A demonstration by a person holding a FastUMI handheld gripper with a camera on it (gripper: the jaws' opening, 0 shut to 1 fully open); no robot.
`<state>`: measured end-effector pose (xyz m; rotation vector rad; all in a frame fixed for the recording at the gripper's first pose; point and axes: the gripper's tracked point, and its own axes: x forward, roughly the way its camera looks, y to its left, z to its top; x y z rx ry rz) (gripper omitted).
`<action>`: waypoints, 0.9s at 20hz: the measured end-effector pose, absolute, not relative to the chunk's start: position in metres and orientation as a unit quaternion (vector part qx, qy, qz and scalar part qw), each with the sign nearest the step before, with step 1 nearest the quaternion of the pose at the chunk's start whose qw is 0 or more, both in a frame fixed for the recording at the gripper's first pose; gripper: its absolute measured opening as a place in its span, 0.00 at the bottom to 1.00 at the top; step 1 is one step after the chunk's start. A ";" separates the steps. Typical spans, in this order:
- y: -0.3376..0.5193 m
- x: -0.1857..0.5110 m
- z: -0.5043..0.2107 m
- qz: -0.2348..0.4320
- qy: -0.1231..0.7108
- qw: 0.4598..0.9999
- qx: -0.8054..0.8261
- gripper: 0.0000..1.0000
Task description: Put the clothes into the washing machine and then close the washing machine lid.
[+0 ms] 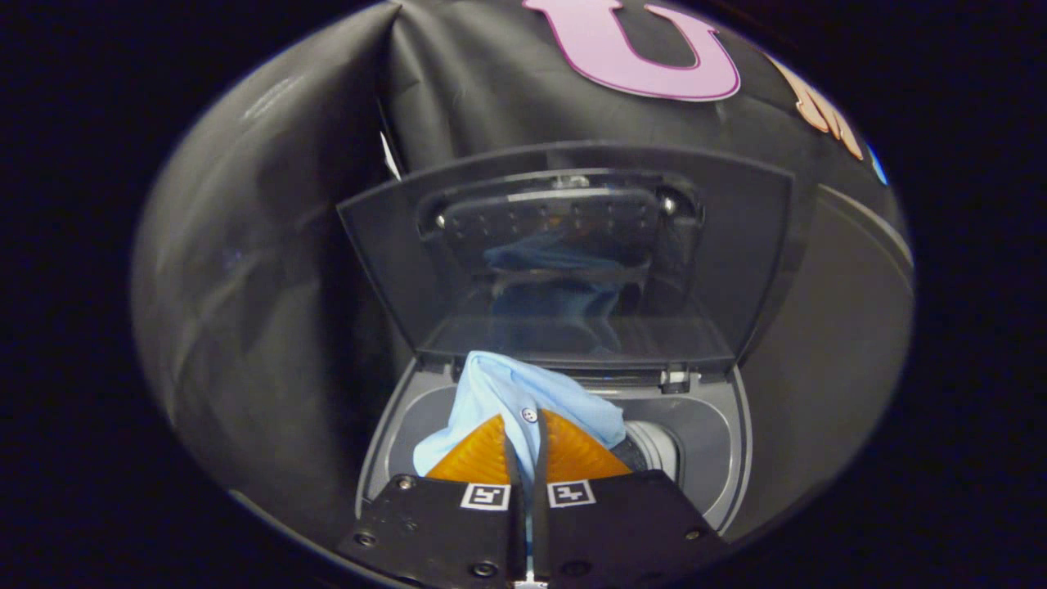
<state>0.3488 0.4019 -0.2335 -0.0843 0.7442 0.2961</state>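
Note:
A light blue buttoned shirt (507,393) is bunched up between my two fingers, and my gripper (526,433) is shut on it. The shirt hangs just above the round opening of the grey washing machine (720,458). The dark see-through lid (736,262) stands upright behind the opening, hinged at the back. The shirt's reflection shows in the lid. The drum below is mostly hidden by the shirt and my fingers.
Black booth cloth surrounds the washer on the left, behind and on the right. A small white latch (672,379) sits on the rim at the lid's hinge. A pale round part (654,446) shows inside the opening to the right of the shirt.

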 end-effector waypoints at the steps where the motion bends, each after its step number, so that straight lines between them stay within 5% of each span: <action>1: 0.399 0.350 -0.245 0.141 0.370 0.917 -0.043 0.03; 18: 0.381 0.339 -0.338 0.130 0.482 0.866 -0.038 0.05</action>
